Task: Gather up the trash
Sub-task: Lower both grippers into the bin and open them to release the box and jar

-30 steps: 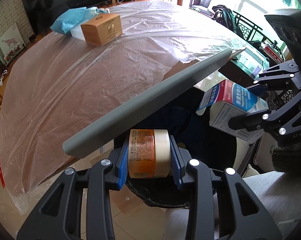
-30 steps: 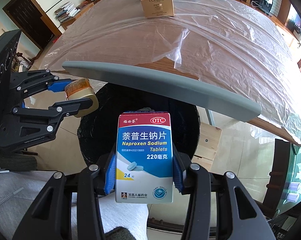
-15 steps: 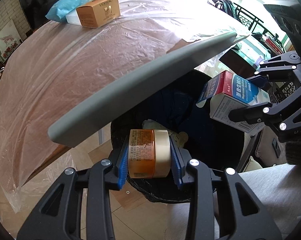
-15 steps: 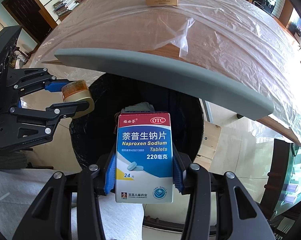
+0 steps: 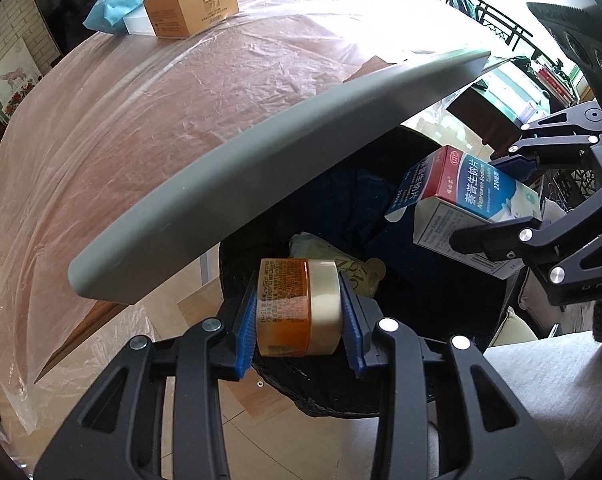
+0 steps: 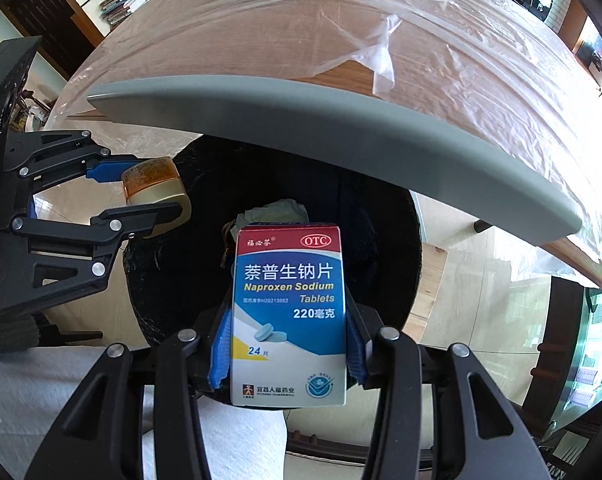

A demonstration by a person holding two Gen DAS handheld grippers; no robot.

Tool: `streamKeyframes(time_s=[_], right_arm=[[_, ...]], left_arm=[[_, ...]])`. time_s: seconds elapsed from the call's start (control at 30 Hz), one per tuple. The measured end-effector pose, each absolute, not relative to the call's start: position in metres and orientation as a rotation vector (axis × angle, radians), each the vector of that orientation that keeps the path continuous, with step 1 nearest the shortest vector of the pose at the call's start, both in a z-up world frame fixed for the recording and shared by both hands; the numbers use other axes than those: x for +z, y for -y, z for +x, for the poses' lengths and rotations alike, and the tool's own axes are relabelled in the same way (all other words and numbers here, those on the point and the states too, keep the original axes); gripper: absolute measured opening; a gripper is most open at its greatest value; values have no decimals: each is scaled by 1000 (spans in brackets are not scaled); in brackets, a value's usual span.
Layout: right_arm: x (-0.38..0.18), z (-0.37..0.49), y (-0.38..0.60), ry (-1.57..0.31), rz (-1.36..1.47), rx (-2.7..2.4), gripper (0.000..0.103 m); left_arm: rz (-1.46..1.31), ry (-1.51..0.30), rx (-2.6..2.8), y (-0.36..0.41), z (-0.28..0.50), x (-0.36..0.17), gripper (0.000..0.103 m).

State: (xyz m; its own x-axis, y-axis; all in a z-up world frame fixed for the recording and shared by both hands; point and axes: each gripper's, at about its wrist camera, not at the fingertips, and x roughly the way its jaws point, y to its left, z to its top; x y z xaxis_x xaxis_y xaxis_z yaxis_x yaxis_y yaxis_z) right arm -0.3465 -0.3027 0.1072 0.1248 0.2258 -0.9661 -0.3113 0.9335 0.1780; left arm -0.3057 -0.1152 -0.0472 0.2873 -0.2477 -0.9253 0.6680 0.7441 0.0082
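Note:
My left gripper (image 5: 299, 320) is shut on an orange jar with a cream lid (image 5: 297, 306) and holds it over the near rim of a black-lined trash bin (image 5: 441, 360). It also shows in the right wrist view (image 6: 157, 192). My right gripper (image 6: 287, 352) is shut on a blue and white Naproxen tablet box (image 6: 289, 312) above the bin's mouth (image 6: 381, 240); the box also shows in the left wrist view (image 5: 469, 204). Crumpled paper trash (image 5: 333, 252) lies inside the bin. The bin's grey lid (image 5: 261, 176) stands raised behind it.
A wooden table under clear plastic sheeting (image 5: 161, 100) lies beyond the lid. A tan L'Oreal box (image 5: 193, 4) and a blue bag (image 5: 121, 0) sit at its far end. A grey cushion (image 5: 549, 392) is at the lower right.
Both grippers have moved forward and lower over the bin with their items still held. The table's far end has slid up out of the views.

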Motion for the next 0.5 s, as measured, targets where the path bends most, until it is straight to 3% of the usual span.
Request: streamKeyframes(time_s=[0.33, 0.43, 0.47, 0.5], right_arm=[[103, -343, 297, -1384, -86, 398, 45], [105, -344, 297, -1376, -91, 391, 51], [107, -345, 297, -1368, -86, 389, 68], [112, -348, 301, -1353, -82, 371, 73]], left_arm=[[448, -1135, -642, 123, -307, -56, 38], [433, -1127, -679, 124, -305, -52, 40], [429, -1120, -681, 124, -305, -50, 48], [424, -1110, -677, 123, -305, -48, 69]])
